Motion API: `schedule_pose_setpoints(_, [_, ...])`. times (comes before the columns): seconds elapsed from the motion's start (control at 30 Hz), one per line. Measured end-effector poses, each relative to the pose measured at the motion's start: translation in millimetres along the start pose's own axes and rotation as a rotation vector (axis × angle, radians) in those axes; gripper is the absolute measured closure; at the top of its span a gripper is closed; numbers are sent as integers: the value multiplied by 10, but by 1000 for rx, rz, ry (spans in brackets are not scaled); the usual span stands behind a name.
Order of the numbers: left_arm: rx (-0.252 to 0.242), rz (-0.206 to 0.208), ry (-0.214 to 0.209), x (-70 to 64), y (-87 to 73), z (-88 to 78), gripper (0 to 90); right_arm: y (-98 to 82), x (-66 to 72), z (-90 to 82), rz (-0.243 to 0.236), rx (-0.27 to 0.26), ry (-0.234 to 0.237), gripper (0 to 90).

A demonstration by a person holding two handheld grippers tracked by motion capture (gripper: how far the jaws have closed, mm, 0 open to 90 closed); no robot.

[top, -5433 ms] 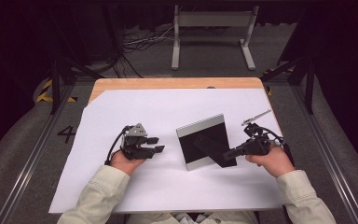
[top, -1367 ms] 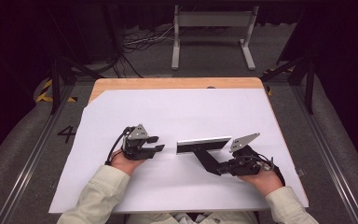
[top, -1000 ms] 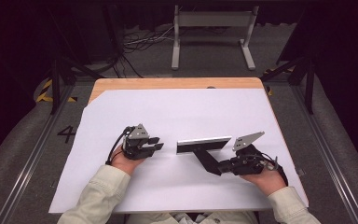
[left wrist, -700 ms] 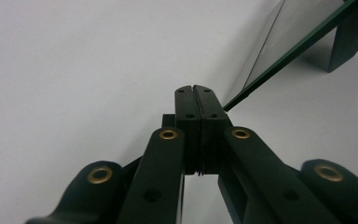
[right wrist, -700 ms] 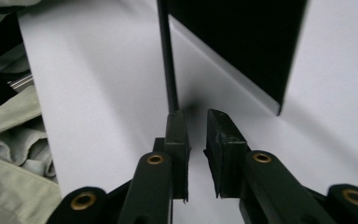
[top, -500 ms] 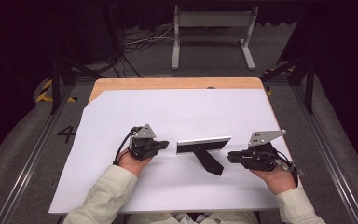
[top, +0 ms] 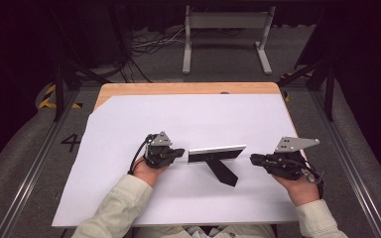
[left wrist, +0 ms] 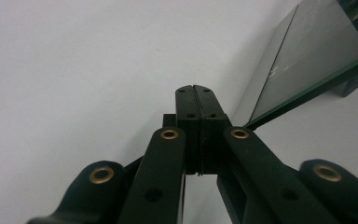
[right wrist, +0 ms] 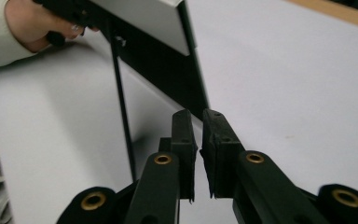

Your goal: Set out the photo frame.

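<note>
High view: photo frame (top: 217, 154) stands between both grippers' jaws, left shut empty, right nearly closed, empty.

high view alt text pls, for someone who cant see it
A picture frame stands upright on its black rear prop, mid white table. The person's left gripper, fingers shut, sits at its left end; the right gripper hovers apart to its right, holding nothing.

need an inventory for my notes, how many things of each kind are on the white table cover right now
picture frame, standing upright on its black prop leg: 1
handheld grippers, left gripper and right gripper: 2
total: 3
</note>
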State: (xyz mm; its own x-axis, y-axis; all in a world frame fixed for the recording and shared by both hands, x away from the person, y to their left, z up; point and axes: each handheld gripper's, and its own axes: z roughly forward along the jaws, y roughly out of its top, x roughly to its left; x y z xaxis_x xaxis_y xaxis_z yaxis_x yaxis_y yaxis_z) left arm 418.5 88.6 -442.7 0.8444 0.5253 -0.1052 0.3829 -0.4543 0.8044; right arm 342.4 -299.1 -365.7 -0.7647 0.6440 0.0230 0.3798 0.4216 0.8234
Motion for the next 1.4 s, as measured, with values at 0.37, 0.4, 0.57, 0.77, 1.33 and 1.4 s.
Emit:
schedule_pose_setpoints(0.37, [38,6,-15,-24,7,88,899,-42,-21,-112,-14,-99,-195,870])
schedule_pose_setpoints(0.4, [40,8,-19,-24,6,95,900,-48,-30,-115,-7,-102,-196,870])
schedule_pose_setpoints(0.57, [58,35,-37,-35,-2,140,899,-75,-66,-110,8,-98,-199,869])
schedule_pose_setpoints(0.77, [76,73,-73,-64,1,189,899,-75,-70,-108,11,-97,-186,867])
schedule_pose_setpoints(1.33, [89,104,-120,-79,3,182,900,-90,-131,-115,59,-77,-172,813])
schedule_pose_setpoints(1.4, [100,120,-123,-104,7,178,900,-89,-134,-126,63,-78,-175,812])
